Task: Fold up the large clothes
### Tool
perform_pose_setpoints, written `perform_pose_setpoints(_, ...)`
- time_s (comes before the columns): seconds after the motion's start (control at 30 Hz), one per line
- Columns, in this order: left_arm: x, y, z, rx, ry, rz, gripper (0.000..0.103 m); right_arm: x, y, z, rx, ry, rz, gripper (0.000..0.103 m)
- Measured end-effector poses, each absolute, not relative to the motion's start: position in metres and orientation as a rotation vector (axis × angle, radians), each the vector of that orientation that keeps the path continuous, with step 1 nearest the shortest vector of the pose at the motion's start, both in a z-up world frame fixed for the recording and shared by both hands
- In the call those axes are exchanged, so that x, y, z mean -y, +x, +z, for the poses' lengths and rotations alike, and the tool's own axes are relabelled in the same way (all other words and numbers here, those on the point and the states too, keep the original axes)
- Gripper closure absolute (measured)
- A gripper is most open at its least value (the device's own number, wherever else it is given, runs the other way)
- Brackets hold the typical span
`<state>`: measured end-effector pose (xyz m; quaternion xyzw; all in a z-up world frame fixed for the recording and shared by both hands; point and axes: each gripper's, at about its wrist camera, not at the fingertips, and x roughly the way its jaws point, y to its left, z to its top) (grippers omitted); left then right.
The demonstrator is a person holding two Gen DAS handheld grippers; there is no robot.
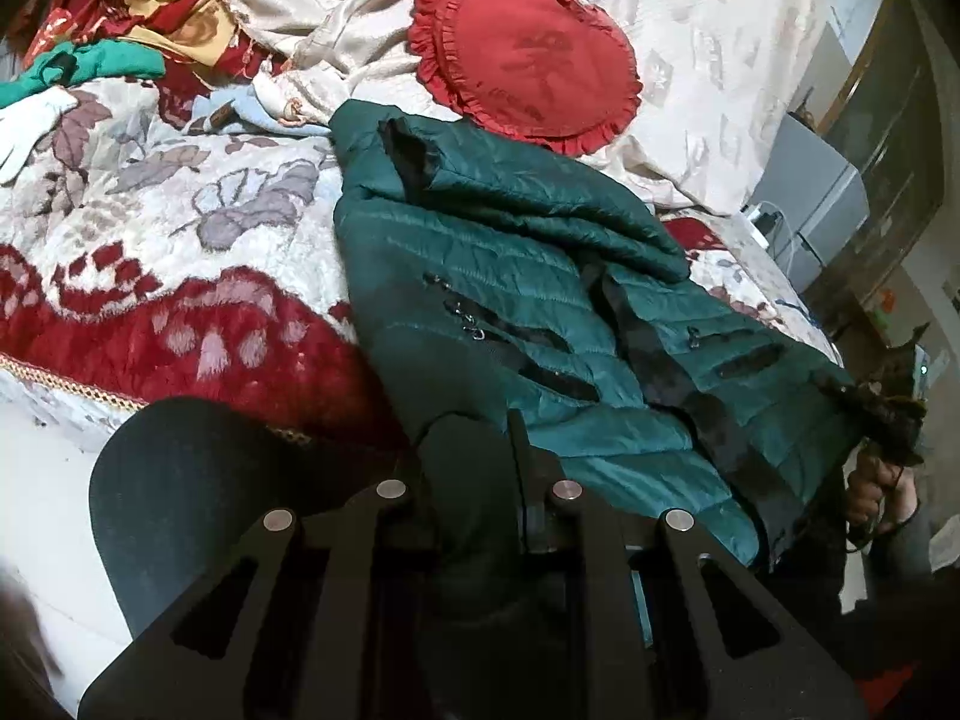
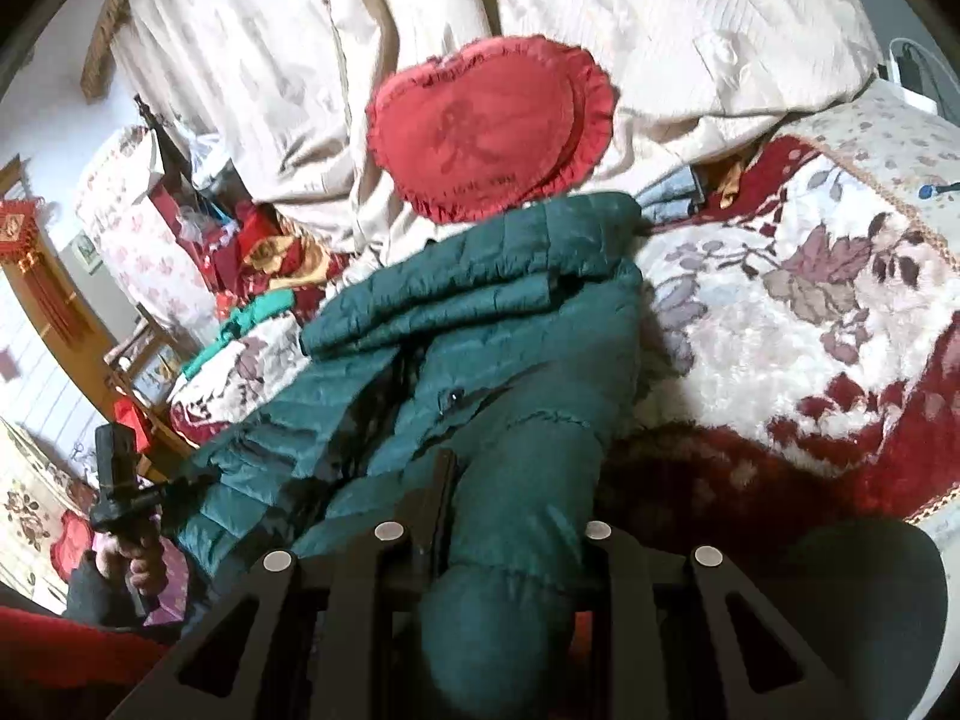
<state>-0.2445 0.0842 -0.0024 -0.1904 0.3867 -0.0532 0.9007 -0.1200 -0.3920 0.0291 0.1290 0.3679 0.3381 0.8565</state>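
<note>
A dark green quilted down jacket (image 1: 540, 276) lies on the bed, front up, with black zip pockets. It also shows in the right wrist view (image 2: 480, 312). My left gripper (image 1: 474, 450) is shut on the jacket's hem at one bottom corner. My right gripper (image 2: 510, 480) is shut on the hem at the other bottom corner, with fabric bunched between the fingers. Each gripper shows at the edge of the other's view, the right one (image 1: 888, 414) and the left one (image 2: 120, 480), both at the jacket's hem.
A red heart-shaped frilled cushion (image 1: 528, 54) lies just beyond the jacket's collar. The bed has a red and white floral blanket (image 1: 180, 228) and a cream quilt (image 2: 600, 30). Colourful clothes (image 1: 120, 18) are piled at the far left. Furniture (image 1: 810, 192) stands at the right.
</note>
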Motion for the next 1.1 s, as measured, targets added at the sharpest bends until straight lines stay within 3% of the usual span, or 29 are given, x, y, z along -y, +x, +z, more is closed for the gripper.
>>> perform_pose_setpoints(0.33,-0.094,-0.234,-0.010,-0.762,-0.504,-0.010,0.086,0.386,-0.111,0.025,-0.757,0.250,0.712,0.081)
perform_pose_setpoints(0.8,-0.113,-0.226,0.064,-0.422,-0.619,0.076,0.088,0.390,-0.099,0.078,-0.557,0.259,0.550,0.082)
perform_pose_setpoints(1.1,-0.116,-0.190,0.074,-0.401,-0.605,0.127,0.088,0.380,-0.074,0.087,-0.492,0.266,0.495,0.082)
